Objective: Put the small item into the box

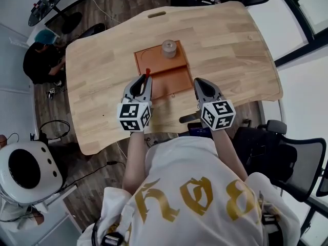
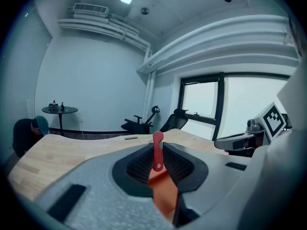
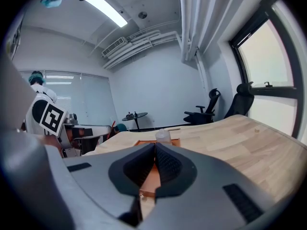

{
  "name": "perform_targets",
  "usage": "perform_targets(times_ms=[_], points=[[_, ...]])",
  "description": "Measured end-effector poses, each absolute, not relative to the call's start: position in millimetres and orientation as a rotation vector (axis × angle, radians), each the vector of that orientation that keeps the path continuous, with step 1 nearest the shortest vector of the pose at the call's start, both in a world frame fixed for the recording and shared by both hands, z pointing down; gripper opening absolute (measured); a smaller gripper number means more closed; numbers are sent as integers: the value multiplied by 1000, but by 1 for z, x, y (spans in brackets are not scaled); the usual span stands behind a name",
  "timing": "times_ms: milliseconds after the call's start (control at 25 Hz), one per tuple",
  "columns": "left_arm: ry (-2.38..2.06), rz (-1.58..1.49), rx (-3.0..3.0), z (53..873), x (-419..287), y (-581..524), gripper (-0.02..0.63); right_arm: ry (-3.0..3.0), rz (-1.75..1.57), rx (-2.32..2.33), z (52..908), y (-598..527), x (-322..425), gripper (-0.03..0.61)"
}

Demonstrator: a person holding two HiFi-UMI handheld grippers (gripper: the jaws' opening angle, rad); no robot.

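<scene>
A flat orange-brown box (image 1: pixel 163 68) lies open in the middle of the wooden table (image 1: pixel 230 50), in two halves. A small grey jar (image 1: pixel 169 47) stands on its far half. My left gripper (image 1: pixel 144 82) is shut on a thin red stick-like item (image 1: pixel 147 74) at the box's near left edge. In the left gripper view the red item (image 2: pixel 157 152) stands upright between the pads of the left gripper (image 2: pixel 157 158), with the box (image 2: pixel 165 195) below. My right gripper (image 1: pixel 199 83) hovers by the box's near right corner, and its view shows the right gripper (image 3: pixel 154 150) shut on nothing, facing the jar (image 3: pixel 162 135).
A person in dark clothes with a teal cap (image 1: pixel 42 55) sits at the table's far left. A round black side table (image 1: pixel 48 1) stands beyond. Black office chairs (image 1: pixel 287 152) are at the right, and a white rounded device (image 1: pixel 25 169) at the lower left.
</scene>
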State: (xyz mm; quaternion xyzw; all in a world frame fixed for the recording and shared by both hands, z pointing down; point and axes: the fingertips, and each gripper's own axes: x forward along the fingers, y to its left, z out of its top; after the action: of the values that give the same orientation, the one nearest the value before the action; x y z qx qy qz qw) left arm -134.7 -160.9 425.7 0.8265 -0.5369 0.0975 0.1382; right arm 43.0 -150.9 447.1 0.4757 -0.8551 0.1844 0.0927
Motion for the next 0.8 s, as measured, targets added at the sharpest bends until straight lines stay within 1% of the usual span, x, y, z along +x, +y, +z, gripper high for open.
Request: perform_targets(times_ms=[400,800], points=[[-1582,253,2388,417,-134,-172,60,-2590,548,1404,437,-172,41,12],[-1559,267,2356,432,-130,-174,60,-2576,562,1380,447,-175,40,12]])
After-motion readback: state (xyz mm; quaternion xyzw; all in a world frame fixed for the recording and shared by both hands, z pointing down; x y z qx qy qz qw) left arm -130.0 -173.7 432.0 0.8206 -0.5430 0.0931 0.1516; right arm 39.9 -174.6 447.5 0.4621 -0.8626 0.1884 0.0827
